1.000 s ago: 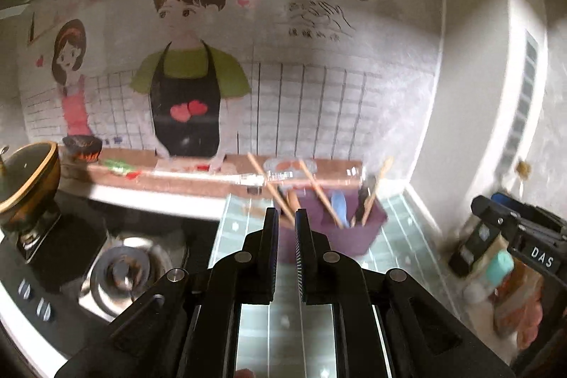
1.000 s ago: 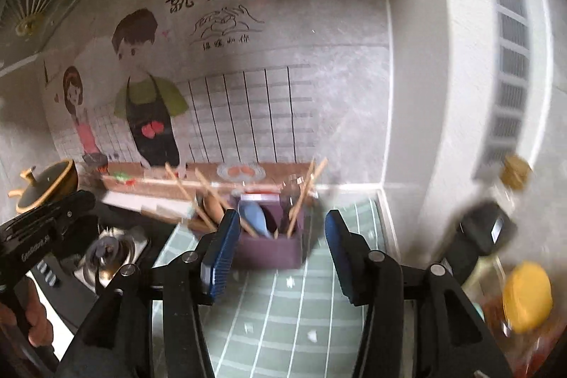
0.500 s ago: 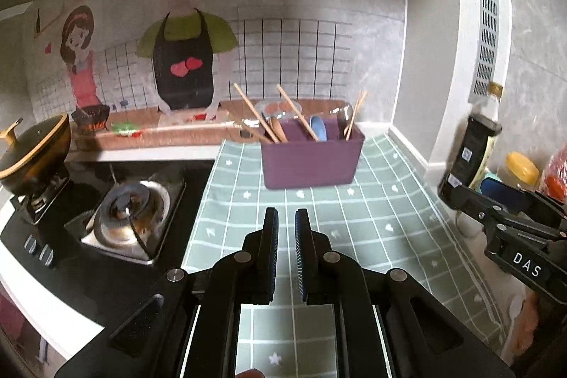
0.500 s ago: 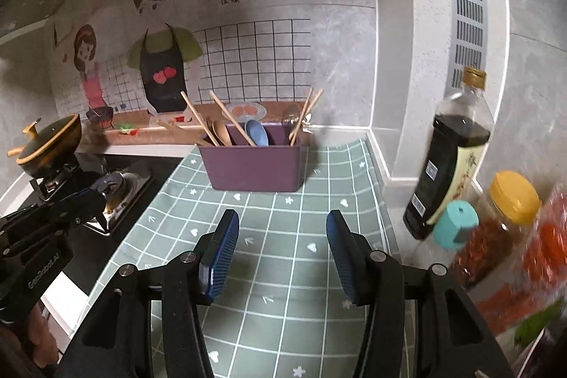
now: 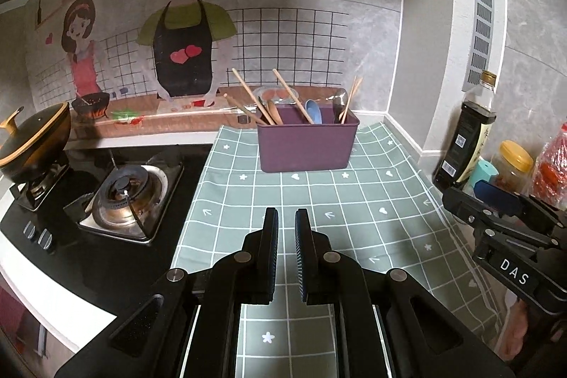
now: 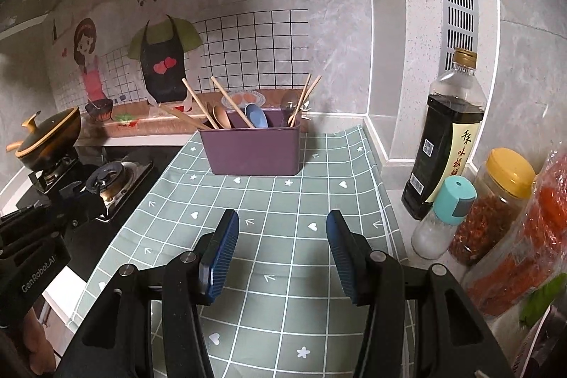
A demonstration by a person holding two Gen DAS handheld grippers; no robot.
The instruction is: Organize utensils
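Note:
A purple utensil bin (image 5: 307, 146) stands at the back of the green checked cloth (image 5: 319, 211); it also shows in the right wrist view (image 6: 254, 149). It holds wooden chopsticks (image 5: 253, 100), a wooden spoon (image 6: 220, 116), a blue spoon (image 6: 257, 116) and a metal spoon (image 6: 288, 103). My left gripper (image 5: 286, 225) is shut and empty, above the cloth in front of the bin. My right gripper (image 6: 281, 225) is open and empty, also well short of the bin. It shows at the right edge of the left wrist view (image 5: 496, 201).
A gas burner (image 5: 125, 192) and a black pot with a lid (image 5: 33, 139) are on the left. A soy sauce bottle (image 6: 444, 144), a salt shaker (image 6: 444, 218), a yellow-lidded jar (image 6: 496, 201) and a red bag (image 6: 531, 243) stand at the right wall.
Both grippers have pulled back and tilted down from the bin. The bin now looks farther away and more cloth shows. The jaws have not changed.

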